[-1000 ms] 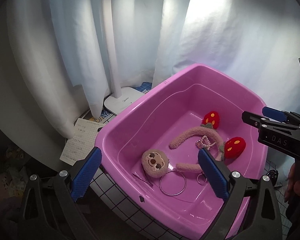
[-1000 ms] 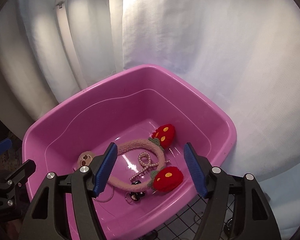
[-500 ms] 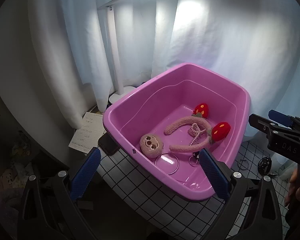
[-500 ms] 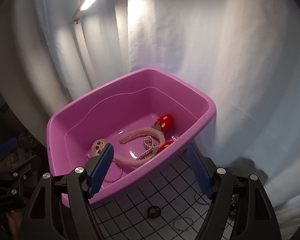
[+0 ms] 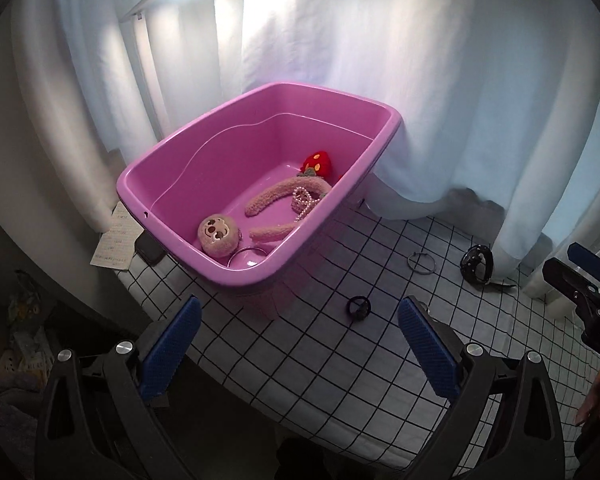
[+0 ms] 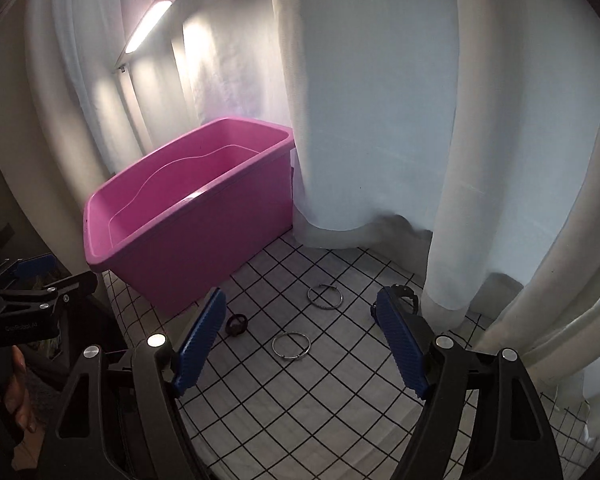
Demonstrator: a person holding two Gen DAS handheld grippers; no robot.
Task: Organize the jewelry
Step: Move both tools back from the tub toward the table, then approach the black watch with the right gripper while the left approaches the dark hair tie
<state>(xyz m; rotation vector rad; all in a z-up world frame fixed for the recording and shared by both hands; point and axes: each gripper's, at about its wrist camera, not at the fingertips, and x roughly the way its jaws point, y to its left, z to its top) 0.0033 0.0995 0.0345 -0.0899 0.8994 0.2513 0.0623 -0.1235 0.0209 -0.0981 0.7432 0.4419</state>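
A pink plastic tub (image 5: 188,160) sits on a white cloth with a black grid (image 5: 340,360), against pale curtains (image 5: 420,80). From the right wrist view the tub's near wall hides everything inside it. From the left wrist view the contents show: a fuzzy pink headband (image 5: 276,196) with one red strawberry ear (image 5: 317,163) in sight, the second ear almost wholly hidden behind the tub's rim; a pearl strand (image 5: 303,202) draped over the band; a round plush face (image 5: 218,235); and a silver ring (image 5: 247,257) cut off by the rim.

On the cloth outside the tub lie two silver rings (image 6: 325,297) (image 6: 291,345), a small dark ring-shaped piece (image 6: 236,325) too small to make out, and a black object (image 5: 477,266) partly tucked under the curtain hem.

The left gripper (image 5: 298,350) hangs over the cloth with its blue pads (image 5: 171,346) spread wide, nothing between them. The right gripper (image 6: 300,344) also stands spread and empty over the loose rings; its jaws have just been opening. A lit lamp bar (image 6: 150,24) glows at the upper left. A sheet of paper (image 5: 114,238) lies half hidden beside the tub.
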